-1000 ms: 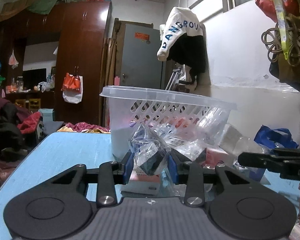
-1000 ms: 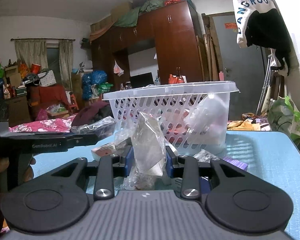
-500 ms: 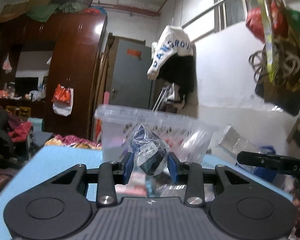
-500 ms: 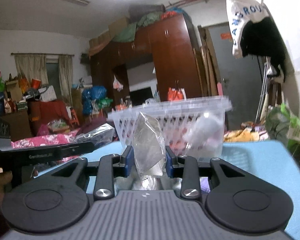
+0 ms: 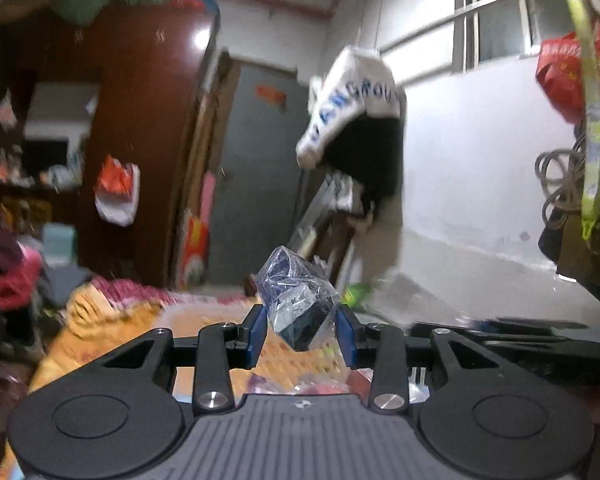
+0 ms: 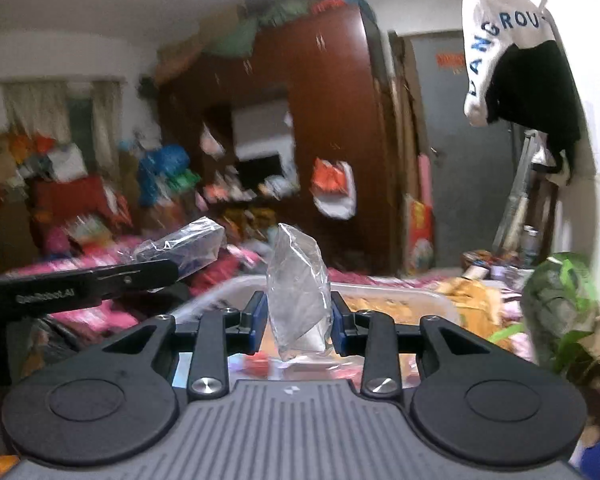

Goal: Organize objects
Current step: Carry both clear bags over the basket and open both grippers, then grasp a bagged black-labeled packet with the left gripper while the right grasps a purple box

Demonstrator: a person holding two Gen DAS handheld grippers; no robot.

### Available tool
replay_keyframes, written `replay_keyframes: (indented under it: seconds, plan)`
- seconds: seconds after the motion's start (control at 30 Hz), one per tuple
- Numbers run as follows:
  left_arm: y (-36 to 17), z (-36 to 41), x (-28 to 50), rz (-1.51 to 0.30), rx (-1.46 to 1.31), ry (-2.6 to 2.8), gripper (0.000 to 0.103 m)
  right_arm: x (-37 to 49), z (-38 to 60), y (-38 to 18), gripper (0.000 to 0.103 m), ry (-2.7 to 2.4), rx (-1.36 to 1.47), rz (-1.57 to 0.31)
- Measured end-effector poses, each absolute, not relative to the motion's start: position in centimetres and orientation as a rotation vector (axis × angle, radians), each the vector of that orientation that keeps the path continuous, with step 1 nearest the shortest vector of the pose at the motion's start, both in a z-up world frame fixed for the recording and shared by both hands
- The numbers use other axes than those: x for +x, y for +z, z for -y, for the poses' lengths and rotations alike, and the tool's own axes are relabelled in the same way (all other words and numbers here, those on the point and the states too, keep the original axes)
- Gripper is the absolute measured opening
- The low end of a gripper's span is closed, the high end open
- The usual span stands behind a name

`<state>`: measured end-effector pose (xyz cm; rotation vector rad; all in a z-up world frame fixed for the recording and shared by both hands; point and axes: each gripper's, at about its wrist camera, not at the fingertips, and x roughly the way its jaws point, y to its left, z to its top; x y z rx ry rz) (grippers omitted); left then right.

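Through the left wrist camera, the left gripper (image 5: 302, 330) is holding up one crinkled clear plastic packet with a dark blue-black item inside (image 5: 298, 300), its two blue-padded fingers (image 5: 257, 330) closing snugly on the packet's lower half. The packet is hanging in the air in front of a grey door (image 5: 256, 168) and a tall brown wooden wardrobe (image 5: 140, 128). A white garment with blue lettering over a black one (image 5: 356, 120) is hanging from the white wall at the right, and one red-and-white plastic bag (image 5: 116, 188) is dangling on the wardrobe. The scene is blurring heavily.

Through the right wrist camera, the right gripper (image 6: 298, 326) is pinching one clear, empty-looking cellophane packet (image 6: 298, 292) between its two fingers (image 6: 257, 322), standing upright. Directly behind and below it, the rim of a translucent white plastic basket (image 6: 400, 294) is showing. At the left, the other gripper's black arm is reaching in with the dark-filled packet at its tip. A green leafy plant (image 6: 560, 300) is sitting at the right.
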<state>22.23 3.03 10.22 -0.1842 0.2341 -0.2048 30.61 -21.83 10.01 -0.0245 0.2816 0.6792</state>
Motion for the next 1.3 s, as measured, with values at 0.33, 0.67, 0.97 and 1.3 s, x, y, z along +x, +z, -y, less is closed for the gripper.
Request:
replay_keyframes:
  seconds: [0.33,0.67,0.97,1.3]
  plan:
    - [6.7,-2.0,22.1,-0.282,-0.151,-0.155,0.081,29.9,22.1,6.7,0.103,0.562,-0.141,-0.339]
    - [0.9,-0.3,18.5,-0.412,-0.204,-0.199,0.095,23.2,29.3,-2.3,0.103,0.359,0.017,-0.500]
    - [-1.6,-0.7,19.7,-0.469,-0.169,-0.133,0.094,23.8,28.7,-3.6,0.094,0.459,0.047,-0.554]
    - [-1.8,-0.4,19.6,-0.471,-0.162,-0.111,0.094,24.6,30.3,-3.3,0.066,0.457,0.130,-0.523]
